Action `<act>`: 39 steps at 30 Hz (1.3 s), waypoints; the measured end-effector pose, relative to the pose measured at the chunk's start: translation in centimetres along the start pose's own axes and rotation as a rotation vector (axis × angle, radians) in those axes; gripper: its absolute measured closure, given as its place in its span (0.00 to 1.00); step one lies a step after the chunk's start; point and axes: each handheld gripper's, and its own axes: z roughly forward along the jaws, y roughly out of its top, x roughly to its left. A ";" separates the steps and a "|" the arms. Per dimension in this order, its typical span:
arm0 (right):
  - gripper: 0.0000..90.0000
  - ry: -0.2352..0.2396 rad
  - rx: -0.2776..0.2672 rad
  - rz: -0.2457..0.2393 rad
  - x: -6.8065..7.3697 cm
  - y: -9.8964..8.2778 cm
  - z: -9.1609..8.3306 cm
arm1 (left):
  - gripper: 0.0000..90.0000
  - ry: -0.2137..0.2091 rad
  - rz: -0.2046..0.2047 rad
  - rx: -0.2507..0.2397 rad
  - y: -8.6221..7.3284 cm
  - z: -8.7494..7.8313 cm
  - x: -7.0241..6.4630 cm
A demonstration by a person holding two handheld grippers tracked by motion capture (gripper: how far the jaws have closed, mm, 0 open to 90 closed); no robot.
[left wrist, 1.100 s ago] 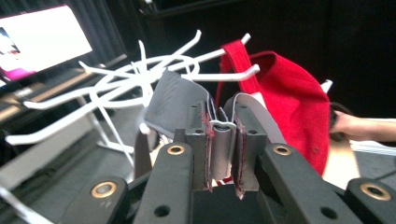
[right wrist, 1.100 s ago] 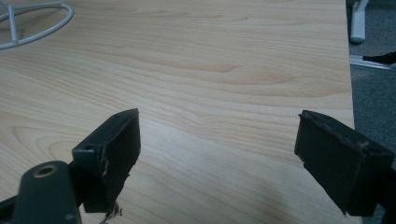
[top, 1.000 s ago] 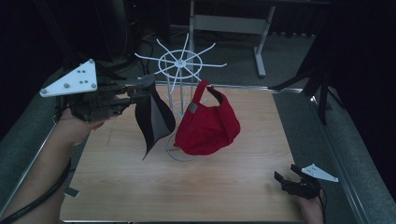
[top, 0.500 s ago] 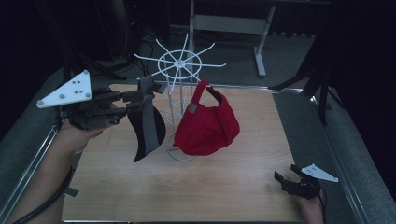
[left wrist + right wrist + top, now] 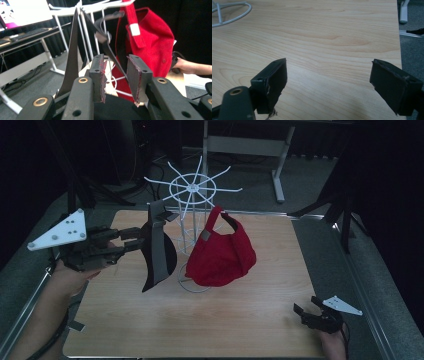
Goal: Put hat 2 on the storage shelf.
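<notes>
high view, risk: your dark cap (image 5: 159,252) hangs off a rack (image 5: 191,187) arm on the side facing you, and looks barely hooked. Pull the left gripper (image 5: 142,239) away crooked and I reckon you drag it off the arm, or tip the whole rack.
high view, neighbour: the red cap (image 5: 222,257) hangs on the rack's other side, touching its stem. Shake the rack and that one could slide off too.
high view, left gripper: right against the dark cap, on the side away from the rack.
high view, right gripper (image 5: 306,312): parked on the table (image 5: 150,320) well clear of the rack, holding nothing.
left gripper view, jaws: the left gripper (image 5: 116,72) has just been opening. The pads (image 5: 100,75) stand a bit apart, with the cap's strap (image 5: 110,52) running through the gap, not pinched as far as I can see.
left gripper view, snag: that strap could catch on a pad as you back out, so widen the gap first.
right gripper view, jaws: the right gripper (image 5: 328,80) is spread wide over bare table (image 5: 324,30), with the rack's base ring (image 5: 234,12) far off.
</notes>
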 end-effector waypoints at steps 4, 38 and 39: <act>0.16 0.000 0.000 -0.003 0.0 0.0 0.0 | 0.75 0.017 -0.020 0.001 -1.6 -0.4 0.1; 0.16 -0.003 0.004 -0.014 0.2 0.0 0.1 | 0.75 0.072 -0.174 0.096 -14.9 -0.2 -0.2; 0.16 -0.003 0.004 -0.014 0.2 0.0 0.1 | 0.75 0.073 -0.179 0.102 -15.4 -0.2 -0.3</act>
